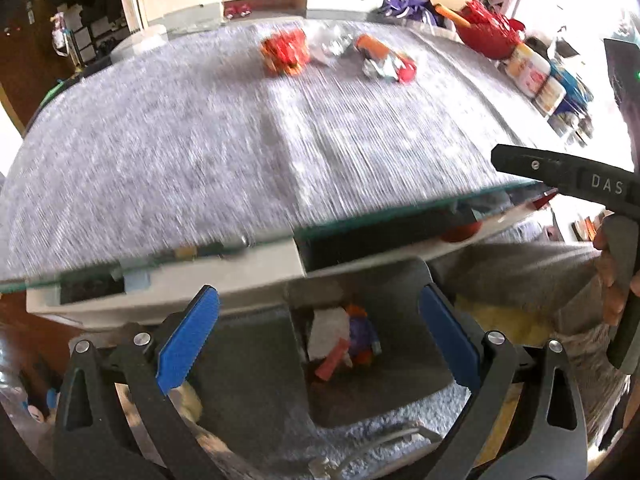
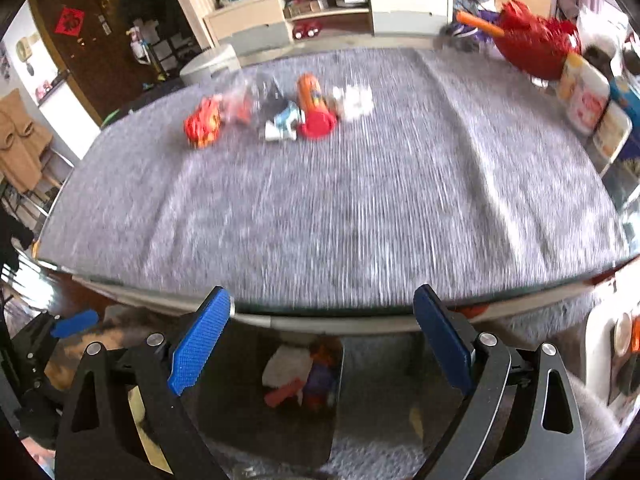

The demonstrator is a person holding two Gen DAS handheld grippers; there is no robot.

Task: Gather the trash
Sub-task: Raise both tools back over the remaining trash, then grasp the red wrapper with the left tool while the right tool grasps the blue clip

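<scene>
My left gripper hangs open over a dark bin below the table's near edge, nothing between its blue pads. In the bin lies white paper with purple, orange and pink scraps. My right gripper is also open and empty above the same bin. Far across the grey-clothed table lie a crumpled red-orange wrapper, an orange tube with a red cap, a blue-white wrapper, clear plastic and white crumpled paper. The same wrapper and tube show in the left wrist view.
A red bowl and several jars stand along the table's right edge. A low white cabinet runs behind the table. Grey rug lies around the bin. A hand grips the right tool's handle at the left view's right edge.
</scene>
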